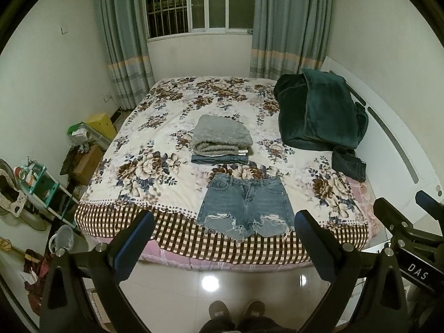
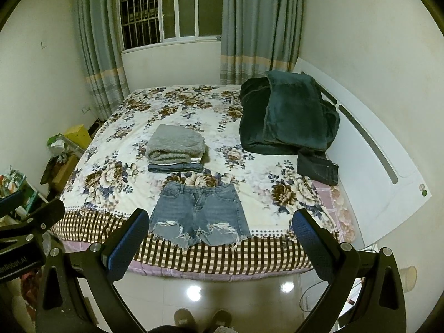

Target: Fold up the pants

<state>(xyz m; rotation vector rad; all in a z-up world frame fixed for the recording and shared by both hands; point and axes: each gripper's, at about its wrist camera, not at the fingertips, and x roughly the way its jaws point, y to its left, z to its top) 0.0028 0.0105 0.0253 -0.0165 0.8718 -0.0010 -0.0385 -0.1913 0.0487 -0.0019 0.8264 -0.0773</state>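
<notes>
**Both claws wide, shorts flat at the bed's near edge**

Far left, by the wall: a cluttered teal shelf [image 1: 41,180] and a yellow box [image 1: 101,123] on the floor beside the bed [image 1: 133,127].

My left claw [image 1: 224,245] hangs over the tiled floor short of the mattress, fingers spread wide, nothing between the blue pads [image 1: 133,247]. It touches nothing.

Centre of the bed, on the floral cover: a folded stack, grey fuzzy garment [image 1: 222,136] on top, a strip of folded denim [image 1: 219,158] showing under its near edge. Just nearer me lie the denim shorts [image 1: 245,208], spread flat, waistband toward the window, frayed leg hems reaching onto the checked border of the cover. Shorts and stack lie close but apart.

My right claw [image 2: 220,245] also hangs back from the bed, fingers spread wide, holding nothing. In its view the shorts [image 2: 198,215] sit between its pads, well beyond them.

Right side, against the white headboard [image 1: 388,149]: a heaped dark green blanket [image 1: 319,111], with a dark pair of jeans [image 1: 348,163] poking out from under its near corner.
</notes>
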